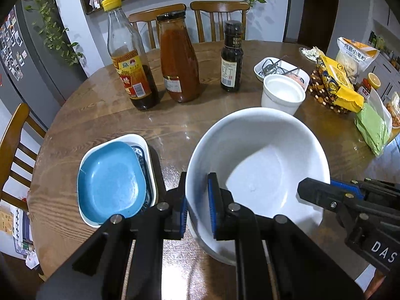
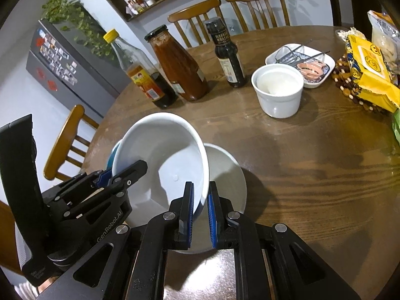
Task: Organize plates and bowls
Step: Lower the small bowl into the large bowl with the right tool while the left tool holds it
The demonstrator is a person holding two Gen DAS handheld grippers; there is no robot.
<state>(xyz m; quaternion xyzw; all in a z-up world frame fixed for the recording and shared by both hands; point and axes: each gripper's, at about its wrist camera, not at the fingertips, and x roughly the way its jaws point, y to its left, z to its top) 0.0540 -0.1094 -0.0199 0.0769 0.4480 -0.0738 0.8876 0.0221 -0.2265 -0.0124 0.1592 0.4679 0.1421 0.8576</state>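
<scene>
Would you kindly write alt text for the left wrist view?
The left gripper clamps the rim of a large white bowl above a wooden table, with the right gripper at its opposite rim. Stacked plates sit left; three bottles stand behind.

White bowl [image 1: 265,165]: glossy glazed ceramic. Blue dish [image 1: 111,180]: matt, faintly speckled. Table [image 1: 105,125]: varnished grained wood, reflective. Bottles [image 1: 178,57]: clear glass.

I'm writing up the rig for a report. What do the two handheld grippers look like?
Both the left gripper and right gripper are matte black plastic linkages with silver pivot bolts and blue ribbed finger pads. White lettering reads "GenRobot.AI" on the left and "DAS" on the right. No cables show.
</scene>
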